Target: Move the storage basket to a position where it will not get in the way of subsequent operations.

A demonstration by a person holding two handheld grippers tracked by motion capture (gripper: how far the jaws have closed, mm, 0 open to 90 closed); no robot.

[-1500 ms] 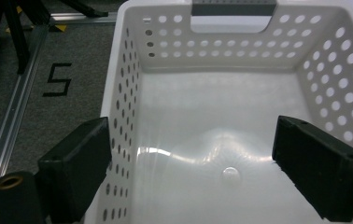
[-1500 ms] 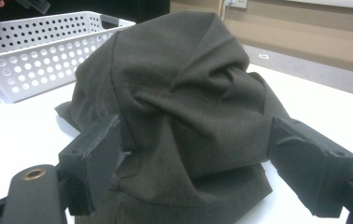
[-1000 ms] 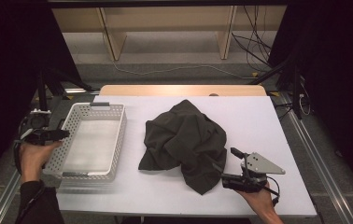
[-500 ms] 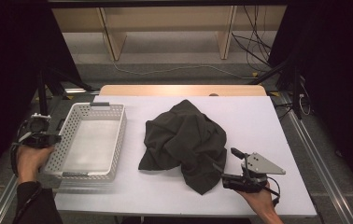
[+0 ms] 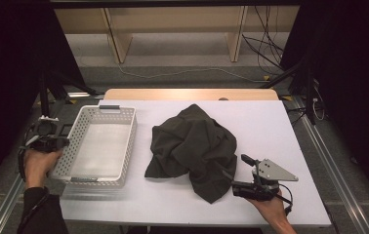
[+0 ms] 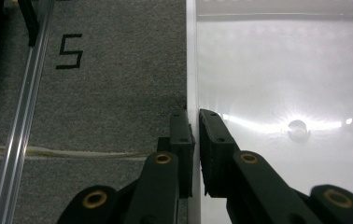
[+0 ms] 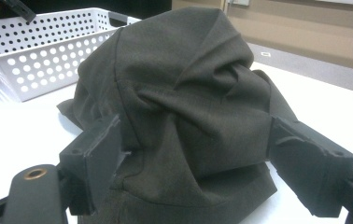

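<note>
Cloth between spread right jaws; basket wall clamped by left jaws

A white table is set at the centre of the high view, with a pale wooden strip along its 12 o'clock edge. Grey carpet is laid beyond it. At 12 o'clock, a pale wooden frame with two uprights is seen. Black curtains are hung at 9 and 3 o'clock. Black cables are trailed over the floor at 1 o'clock. Metal rails are run along both sides of the table. In the left gripper view, a black "5" is marked on the carpet.
</note>
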